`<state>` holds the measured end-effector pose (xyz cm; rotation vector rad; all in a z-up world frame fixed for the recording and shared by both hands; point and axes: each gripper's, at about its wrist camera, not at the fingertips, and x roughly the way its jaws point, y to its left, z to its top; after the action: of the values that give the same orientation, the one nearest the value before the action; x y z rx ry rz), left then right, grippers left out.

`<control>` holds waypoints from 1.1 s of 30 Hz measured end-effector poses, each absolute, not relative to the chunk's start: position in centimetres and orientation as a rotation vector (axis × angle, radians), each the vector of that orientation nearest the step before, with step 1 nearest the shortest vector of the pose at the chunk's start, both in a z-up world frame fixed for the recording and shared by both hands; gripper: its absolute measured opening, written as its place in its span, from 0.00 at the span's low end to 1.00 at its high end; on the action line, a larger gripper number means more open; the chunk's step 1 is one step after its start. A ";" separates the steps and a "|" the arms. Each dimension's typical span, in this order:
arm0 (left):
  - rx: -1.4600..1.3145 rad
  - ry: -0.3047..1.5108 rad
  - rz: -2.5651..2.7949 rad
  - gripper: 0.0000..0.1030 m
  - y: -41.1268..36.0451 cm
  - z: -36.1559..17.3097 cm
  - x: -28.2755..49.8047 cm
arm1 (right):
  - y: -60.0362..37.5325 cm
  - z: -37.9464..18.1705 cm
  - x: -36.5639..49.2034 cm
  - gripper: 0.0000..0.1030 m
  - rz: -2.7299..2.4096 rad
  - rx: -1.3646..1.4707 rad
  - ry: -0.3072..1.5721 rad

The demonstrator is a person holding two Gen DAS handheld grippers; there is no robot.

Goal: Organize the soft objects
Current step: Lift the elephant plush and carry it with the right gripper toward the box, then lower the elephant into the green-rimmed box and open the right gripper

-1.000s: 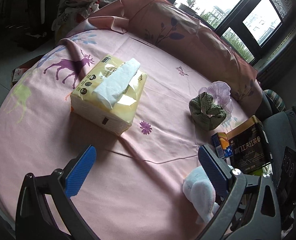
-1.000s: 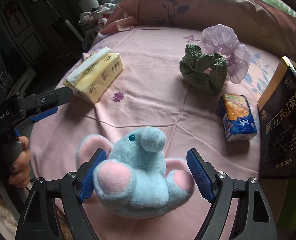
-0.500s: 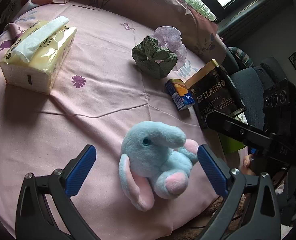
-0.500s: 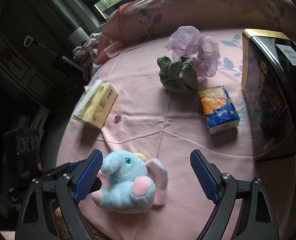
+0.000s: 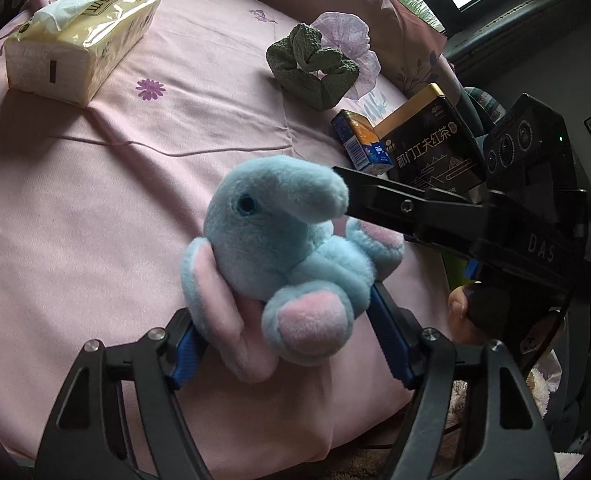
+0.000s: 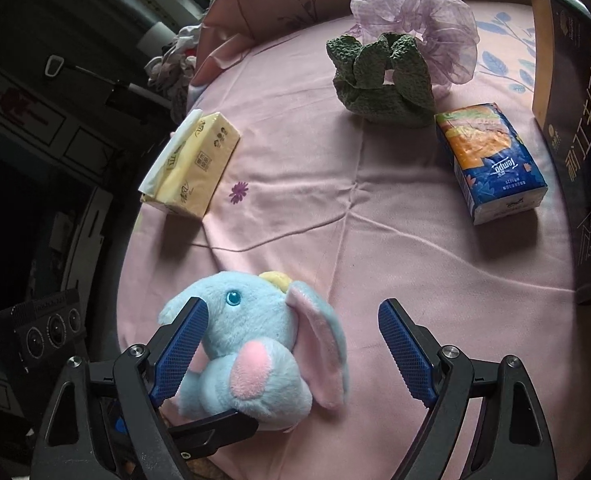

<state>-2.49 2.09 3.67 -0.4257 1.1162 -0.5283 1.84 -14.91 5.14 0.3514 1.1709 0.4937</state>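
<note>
While the left claw [image 5: 283, 344] is closing around the toy elephant [image 5: 287, 248], up from open air | right claw [image 6: 291, 356] closing, pads off it | elephant at bench [image 5: 95, 200] edge, scrunchies [image 5: 315, 68] twelve o'clock | pickup begun

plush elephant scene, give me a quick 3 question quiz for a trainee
1. What colour are the foot pads of the plush elephant?
2. Which thing lies nearest the black tea tin? A) plush elephant B) small blue tissue packet C) yellow tissue pack
3. True or false: the green scrunchie touches the purple scrunchie.

Key: 1 pink; 2 B; 3 true.
</note>
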 end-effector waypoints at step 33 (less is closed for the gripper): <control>-0.084 0.702 -0.957 0.61 -23.2 18.7 -3.2 | -39.2 19.3 -8.1 0.46 0.166 0.554 0.509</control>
<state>-3.20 -23.17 18.66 -0.0839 0.7019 -0.9569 -8.12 -39.23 19.28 0.5536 0.5089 0.1655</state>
